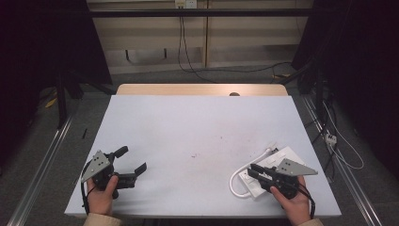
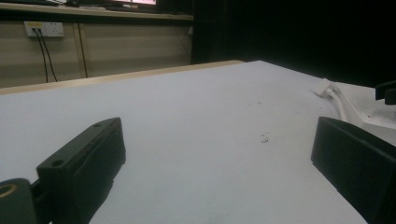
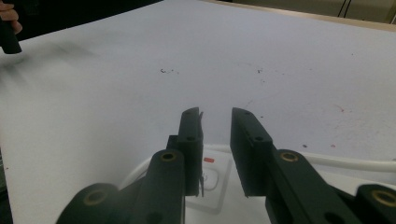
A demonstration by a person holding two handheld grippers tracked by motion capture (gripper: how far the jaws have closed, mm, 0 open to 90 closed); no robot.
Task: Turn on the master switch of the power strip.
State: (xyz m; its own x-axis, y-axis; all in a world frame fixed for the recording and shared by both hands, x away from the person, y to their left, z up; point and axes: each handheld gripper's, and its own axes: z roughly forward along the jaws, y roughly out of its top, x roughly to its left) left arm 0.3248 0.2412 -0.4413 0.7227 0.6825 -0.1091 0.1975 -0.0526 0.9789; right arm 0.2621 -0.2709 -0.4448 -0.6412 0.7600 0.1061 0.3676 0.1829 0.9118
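Observation:
A white power strip (image 1: 275,157) with a looping white cable (image 1: 234,181) lies at the table's front right. My right gripper (image 1: 253,169) hovers just over it, pointing left, jaws a narrow gap apart with nothing between them. In the right gripper view the gripper (image 3: 216,116) stands above the strip's socket face (image 3: 215,179), which has a small red mark. My left gripper (image 1: 132,159) rests near the front left, open wide and empty. The left gripper view has the gripper (image 2: 217,140) facing bare table, with the strip (image 2: 369,109) far right.
A pale sheet covers the table (image 1: 197,122), with small dark specks near its middle and a wooden strip (image 1: 202,89) along the far edge. Black cables run over the floor behind. Metal rails flank the table on both sides.

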